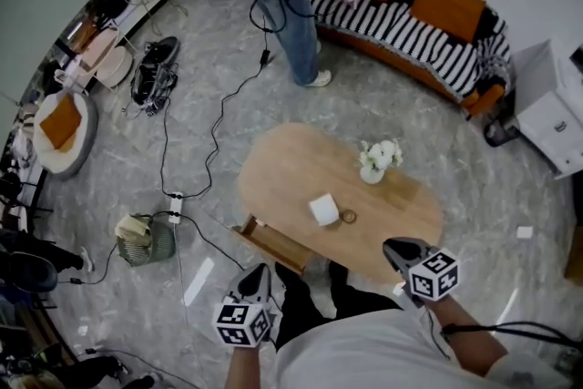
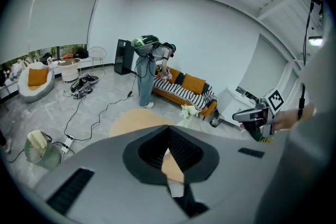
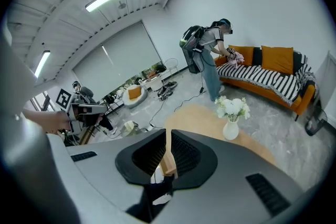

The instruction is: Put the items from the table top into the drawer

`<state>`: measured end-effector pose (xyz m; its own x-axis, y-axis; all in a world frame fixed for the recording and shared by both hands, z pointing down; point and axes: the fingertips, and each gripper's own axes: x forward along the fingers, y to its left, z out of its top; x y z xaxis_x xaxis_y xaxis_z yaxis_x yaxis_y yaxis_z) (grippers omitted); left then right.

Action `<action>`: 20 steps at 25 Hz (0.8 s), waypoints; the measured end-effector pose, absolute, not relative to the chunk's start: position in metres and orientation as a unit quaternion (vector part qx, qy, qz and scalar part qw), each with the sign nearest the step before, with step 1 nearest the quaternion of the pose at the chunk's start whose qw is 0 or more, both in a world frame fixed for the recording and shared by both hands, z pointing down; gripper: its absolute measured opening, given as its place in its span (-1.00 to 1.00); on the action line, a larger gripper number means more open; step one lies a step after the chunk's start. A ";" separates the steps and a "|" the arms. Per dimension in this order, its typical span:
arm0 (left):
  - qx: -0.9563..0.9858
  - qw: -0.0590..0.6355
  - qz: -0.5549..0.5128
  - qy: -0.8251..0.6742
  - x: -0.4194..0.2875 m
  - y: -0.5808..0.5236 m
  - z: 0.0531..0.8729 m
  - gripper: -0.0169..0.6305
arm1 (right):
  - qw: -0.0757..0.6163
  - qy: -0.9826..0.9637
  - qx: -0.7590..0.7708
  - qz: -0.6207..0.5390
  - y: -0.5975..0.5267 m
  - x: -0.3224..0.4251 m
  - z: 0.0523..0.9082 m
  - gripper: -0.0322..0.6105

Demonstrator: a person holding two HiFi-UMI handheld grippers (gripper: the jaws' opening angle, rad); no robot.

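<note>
Jaws together, empty: left gripper [image 1: 260, 269], right [image 1: 392, 244]

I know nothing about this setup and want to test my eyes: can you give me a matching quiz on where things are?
1 vase of white flowers
2 drawer
3 striped blanket
4 mesh basket

A on the sofa
B on the tabletop
C on the floor
D pulled open at the tabletop's edge

Pairs: 1-B, 2-D, 3-A, 4-C

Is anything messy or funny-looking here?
The drawer sticks out open from the wooden table, and black cables sprawl across the floor. The flower vase stands upright; nothing looks spilled.
</note>
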<state>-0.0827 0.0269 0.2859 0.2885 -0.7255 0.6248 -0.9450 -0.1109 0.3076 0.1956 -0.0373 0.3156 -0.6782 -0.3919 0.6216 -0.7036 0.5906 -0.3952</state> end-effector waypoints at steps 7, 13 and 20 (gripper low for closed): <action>0.757 0.361 0.191 -0.511 -0.065 0.005 0.337 -0.94 | 0.249 -0.833 0.345 0.353 -0.023 0.188 0.347 -0.74; 0.768 0.383 0.205 -0.471 -0.049 -0.017 0.392 -0.94 | 0.275 -0.830 0.330 0.355 -0.013 0.172 0.381 -0.75; 0.763 0.407 0.221 -0.451 -0.030 -0.043 0.453 -0.94 | 0.283 -0.830 0.320 0.360 -0.023 0.170 0.415 -0.74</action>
<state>-0.0296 -0.0426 0.4532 0.4961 -0.5075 0.7045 -0.8678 -0.2626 0.4219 0.1697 -0.0232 0.4148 -0.6356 -0.3266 0.6996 -0.7339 0.5369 -0.4162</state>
